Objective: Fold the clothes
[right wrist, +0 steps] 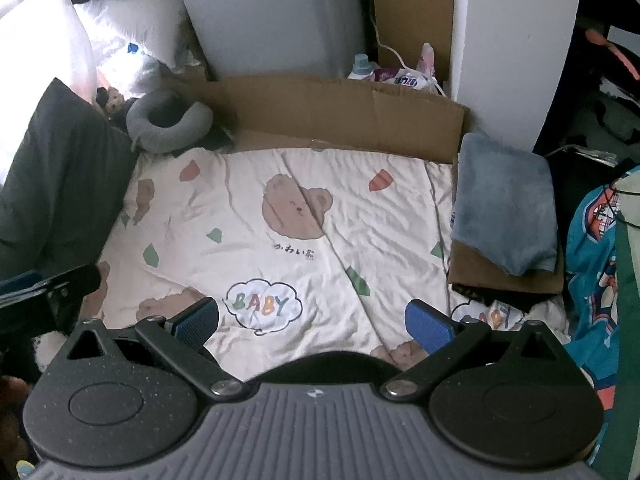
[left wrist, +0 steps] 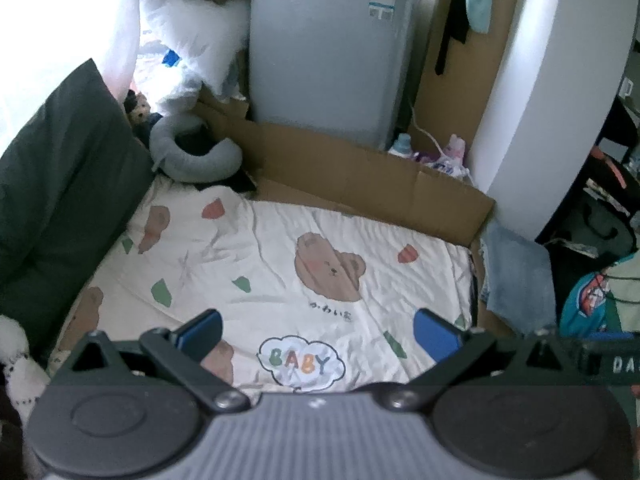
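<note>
A folded grey-blue garment lies on top of a folded brown one at the right edge of the bed; in the left wrist view the grey-blue garment shows at the right. My left gripper is open above the bear-print sheet, with nothing between its blue pads. My right gripper is open too, over the same sheet near the "BABY" cloud print, left of the folded stack. Part of the left gripper shows at the left edge of the right wrist view.
A dark green pillow lines the left side. A grey neck pillow and a small plush toy sit at the far left corner. Cardboard stands along the far edge before a grey appliance. Colourful fabric hangs at right.
</note>
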### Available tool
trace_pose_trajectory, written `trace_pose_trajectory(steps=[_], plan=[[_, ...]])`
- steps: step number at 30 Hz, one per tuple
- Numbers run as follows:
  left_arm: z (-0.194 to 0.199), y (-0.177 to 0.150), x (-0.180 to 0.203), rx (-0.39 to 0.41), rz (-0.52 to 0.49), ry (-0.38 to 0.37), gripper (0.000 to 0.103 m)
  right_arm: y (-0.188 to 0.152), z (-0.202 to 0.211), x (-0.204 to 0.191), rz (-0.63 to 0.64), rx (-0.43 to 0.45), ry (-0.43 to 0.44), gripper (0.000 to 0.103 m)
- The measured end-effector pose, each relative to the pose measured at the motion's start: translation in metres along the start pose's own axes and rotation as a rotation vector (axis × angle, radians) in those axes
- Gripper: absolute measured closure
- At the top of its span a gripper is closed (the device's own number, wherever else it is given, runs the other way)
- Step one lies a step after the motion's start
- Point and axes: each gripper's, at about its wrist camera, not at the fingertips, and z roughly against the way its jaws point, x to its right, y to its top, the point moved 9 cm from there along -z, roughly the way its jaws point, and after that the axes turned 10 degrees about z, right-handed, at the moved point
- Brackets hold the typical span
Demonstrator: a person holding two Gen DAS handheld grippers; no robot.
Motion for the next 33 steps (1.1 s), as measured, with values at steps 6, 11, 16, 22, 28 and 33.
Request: trace_pose_trajectory(steps=[6,11,16,22,28,33], plan=[[-0.011,-0.013,0.006,-0.034,-0.028,0.005,0.000,-0.012,-0.007,-0.004,0.020,-0.011,-0.001,0.001],[-0.022,-0.021,0.005,-0.056,-0.030,0.011,0.000,-0.013,-0.009,-0.005,0.035,-0.001,-0.001,0.001],[-0.025,-0.022,0.004,-0.040,-0.036,0.026,0.000,-0.013,-0.009,-0.008,0.073,0.023,-0.021,0.001],[-0.029,-0.023,0.005,-0.034,-0.051,0.043,0.001,-0.011,-0.010,-0.004,0.050,0.026,0.002,0.001],[-0.034,-0.024,0.009,-0.036,-0.087,0.067,0.001,-0.011,-0.011,0.000,0.043,0.025,0.012,0.002],[-0.036,-0.024,0.009,-0.047,-0.071,0.058,0.001,-0.010,-0.013,0.003,0.039,0.020,0.023,0.002]])
